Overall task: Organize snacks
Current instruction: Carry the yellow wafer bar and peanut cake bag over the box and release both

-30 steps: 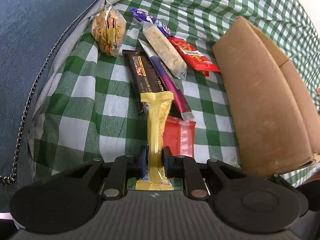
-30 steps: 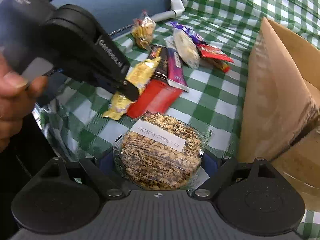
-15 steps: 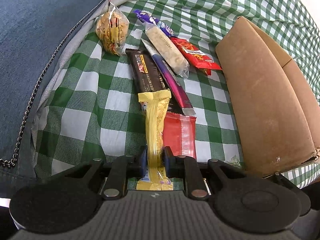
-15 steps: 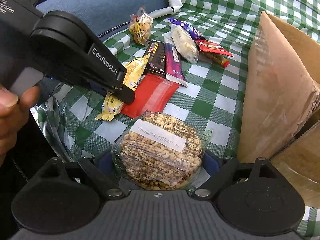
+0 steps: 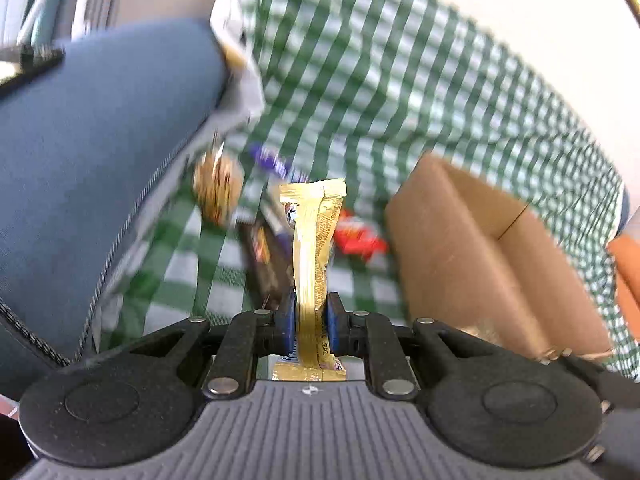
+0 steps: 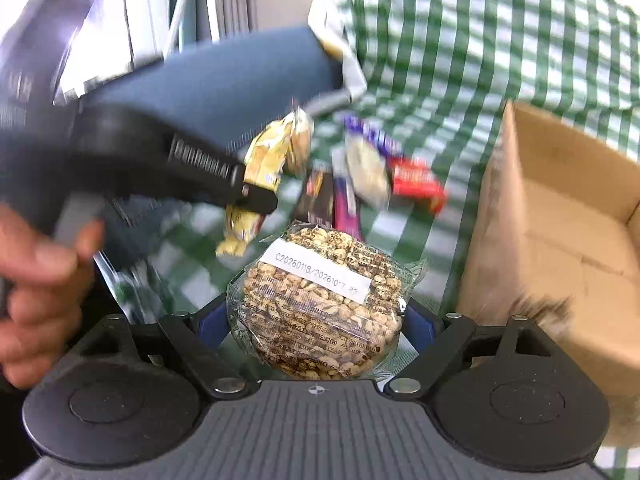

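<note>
Above the green checked cloth [image 5: 400, 92], your left gripper [image 5: 311, 320] has its jaws clamped on a yellow snack bar [image 5: 314, 248], lifted clear of the pile. Your right gripper [image 6: 316, 320] holds its jaws wide around a round pack of puffed grain [image 6: 320, 300], pads against both sides. Near the cloth's left edge the remaining snacks [image 6: 360, 172] lie blurred, just beside the open cardboard box [image 6: 560, 220].

Green-and-white checked cloth [image 5: 360, 92] covers the surface — on it lie loose snack packets [image 6: 372, 168] and an open cardboard box [image 6: 560, 216].
</note>
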Motion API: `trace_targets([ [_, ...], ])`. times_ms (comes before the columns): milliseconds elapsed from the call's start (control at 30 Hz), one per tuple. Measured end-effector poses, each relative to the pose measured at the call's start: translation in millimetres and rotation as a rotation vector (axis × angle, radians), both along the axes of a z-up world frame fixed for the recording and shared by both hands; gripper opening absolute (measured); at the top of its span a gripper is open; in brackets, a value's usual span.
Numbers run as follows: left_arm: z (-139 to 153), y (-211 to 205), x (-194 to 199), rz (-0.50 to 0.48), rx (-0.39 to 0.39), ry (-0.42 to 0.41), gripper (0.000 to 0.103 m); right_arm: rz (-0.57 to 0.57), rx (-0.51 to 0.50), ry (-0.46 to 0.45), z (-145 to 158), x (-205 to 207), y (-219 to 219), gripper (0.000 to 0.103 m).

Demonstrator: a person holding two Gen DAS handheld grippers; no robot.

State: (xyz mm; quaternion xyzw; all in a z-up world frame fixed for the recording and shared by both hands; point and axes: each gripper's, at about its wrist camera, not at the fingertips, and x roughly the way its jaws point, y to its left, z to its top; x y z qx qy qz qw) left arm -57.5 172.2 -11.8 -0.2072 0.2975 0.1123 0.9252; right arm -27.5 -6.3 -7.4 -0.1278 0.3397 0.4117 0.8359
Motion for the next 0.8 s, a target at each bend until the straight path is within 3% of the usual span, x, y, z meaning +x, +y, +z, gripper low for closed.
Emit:
trace_targets([
  [100,9,-8,-8,0.001,0.017,-0.055,0.017,0.0,0.041,-0.065,29,3,-15,0.088],
  [267,12,-22,-6,-0.034,0.041,-0.071,0.017,-0.066,0.088,-0.164,56,27,-52,0.088],
  [500,13,-48,4,-0.106,0.101,-0.061,0.017,-0.349,0.191,-0.182,41,59,-110,0.088],
  [800,46,-99,47,-0.167,0.091,-0.086,0.017,-0.456,0.223,-0.183,31,77,-139,0.088],
])
